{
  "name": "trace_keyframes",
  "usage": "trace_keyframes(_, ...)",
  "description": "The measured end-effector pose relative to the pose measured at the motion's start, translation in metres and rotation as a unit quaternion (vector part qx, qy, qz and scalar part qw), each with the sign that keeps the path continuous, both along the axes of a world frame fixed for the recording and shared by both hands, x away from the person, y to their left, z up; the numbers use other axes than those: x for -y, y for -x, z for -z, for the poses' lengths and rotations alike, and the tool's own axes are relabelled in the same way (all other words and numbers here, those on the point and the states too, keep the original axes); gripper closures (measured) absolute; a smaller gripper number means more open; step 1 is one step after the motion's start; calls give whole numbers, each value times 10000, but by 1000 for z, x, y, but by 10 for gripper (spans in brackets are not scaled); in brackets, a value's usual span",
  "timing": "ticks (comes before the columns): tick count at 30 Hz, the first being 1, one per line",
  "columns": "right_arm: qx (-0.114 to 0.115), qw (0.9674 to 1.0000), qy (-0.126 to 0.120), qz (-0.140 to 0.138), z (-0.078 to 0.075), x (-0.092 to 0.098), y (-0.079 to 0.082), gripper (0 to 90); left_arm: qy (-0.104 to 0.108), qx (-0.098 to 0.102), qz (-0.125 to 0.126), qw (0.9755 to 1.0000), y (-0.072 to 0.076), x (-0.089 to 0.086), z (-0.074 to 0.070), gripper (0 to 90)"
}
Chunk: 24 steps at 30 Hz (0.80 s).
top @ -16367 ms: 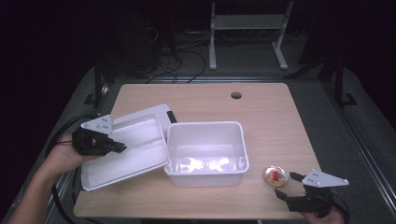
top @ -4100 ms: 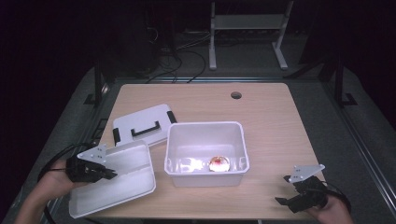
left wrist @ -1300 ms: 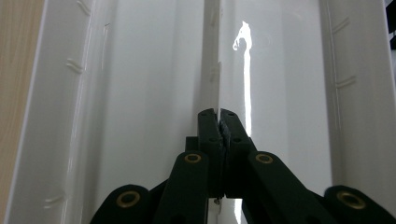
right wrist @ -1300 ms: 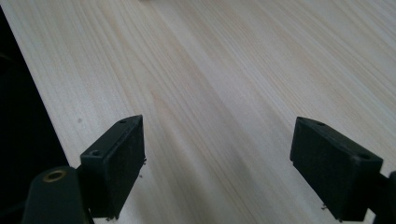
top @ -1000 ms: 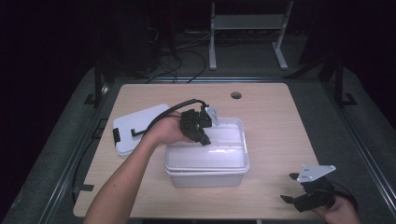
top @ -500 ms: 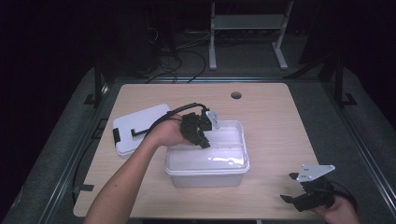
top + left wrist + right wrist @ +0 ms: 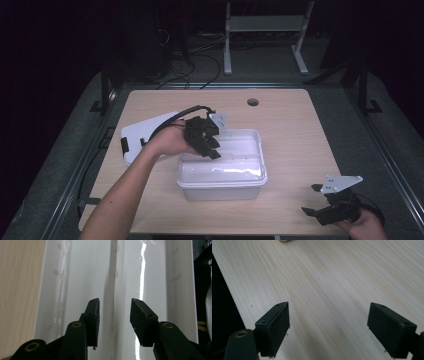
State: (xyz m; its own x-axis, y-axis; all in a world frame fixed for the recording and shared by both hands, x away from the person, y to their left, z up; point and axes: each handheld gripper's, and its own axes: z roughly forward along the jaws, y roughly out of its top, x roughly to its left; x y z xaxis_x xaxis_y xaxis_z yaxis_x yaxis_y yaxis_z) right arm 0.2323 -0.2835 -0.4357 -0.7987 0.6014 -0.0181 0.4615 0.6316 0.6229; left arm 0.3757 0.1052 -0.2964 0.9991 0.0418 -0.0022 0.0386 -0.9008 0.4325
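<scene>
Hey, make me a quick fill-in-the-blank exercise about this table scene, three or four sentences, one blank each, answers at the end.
1. The white bin in the middle of the table now has its ____ on.
2. The left claw hovers over the bin's far ____ corner.
3. The right claw is open above bare ____ near the table's front right corner.
4. A second white lid lies flat to the ____ of the bin.

Answers: lid; left; wood; left

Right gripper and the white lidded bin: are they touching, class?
Apart. In the high view the right gripper sits near the table's front right corner, with bare wood between it and the white lidded bin.
</scene>
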Motion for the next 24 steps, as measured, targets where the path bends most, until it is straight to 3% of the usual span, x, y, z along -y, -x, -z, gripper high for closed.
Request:
trace_keyframes(6,-10,10000,11,55,0,1,0,175,249,215,-253,9991,3,-34,-16,573)
trace_keyframes(10,-35,9999,64,74,2,1,0,175,322,340,-460,9978,4,-61,-19,573)
trace_keyframes(17,-125,9999,37,93,5,-1,1,175,154,396,-769,9961,5,-103,-12,573)
trace_keyframes(20,-138,9998,13,109,5,0,0,175,-8,434,-866,9953,3,-118,-8,575)
trace_keyframes(24,-129,9999,12,100,6,1,0,175,46,480,-1090,9929,-2,-134,0,572)
